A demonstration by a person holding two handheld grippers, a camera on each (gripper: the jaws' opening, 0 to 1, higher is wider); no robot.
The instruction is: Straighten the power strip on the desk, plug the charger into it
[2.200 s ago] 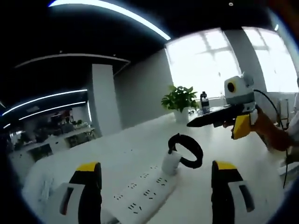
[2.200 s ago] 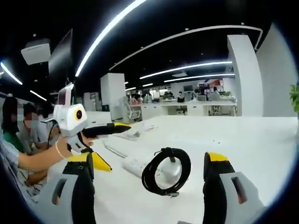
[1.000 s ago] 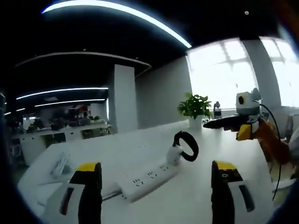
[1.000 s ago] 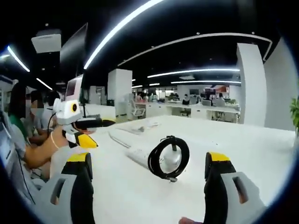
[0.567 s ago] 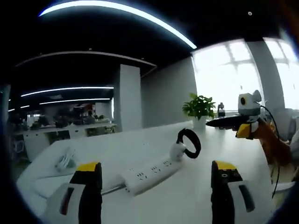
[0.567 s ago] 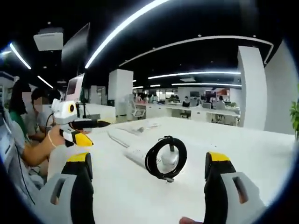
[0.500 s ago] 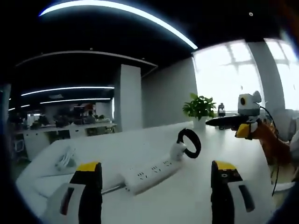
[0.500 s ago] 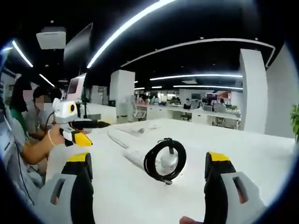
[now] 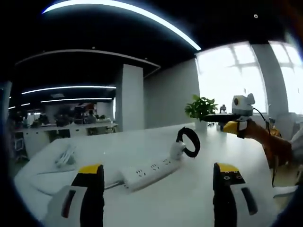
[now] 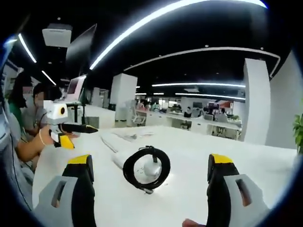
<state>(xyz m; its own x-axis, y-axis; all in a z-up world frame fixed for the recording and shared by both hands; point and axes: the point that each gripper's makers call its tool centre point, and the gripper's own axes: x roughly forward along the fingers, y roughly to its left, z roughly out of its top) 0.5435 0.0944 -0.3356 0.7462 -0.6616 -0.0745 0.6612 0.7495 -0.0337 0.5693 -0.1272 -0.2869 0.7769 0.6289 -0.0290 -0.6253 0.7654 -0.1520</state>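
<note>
Strip (image 9: 147,171) lies ahead of the left gripper (image 9: 158,198), whose fingers (image 9: 90,194) stand apart, holding nothing. The right gripper (image 10: 147,198) is also spread wide and empty above the tabletop (image 10: 189,189). Beyond them, the white charger (image 10: 150,169) with its coiled black cable (image 10: 146,174) sits at the strip's far end. A plant (image 9: 200,108) stands further back.

Dim office under a dark ceiling, bright curved light strips (image 9: 128,12) across the top of both views, blown-out window (image 9: 236,71) glare at upper right of the left gripper view, soft overall blur, strong fisheye bending at edges
</note>
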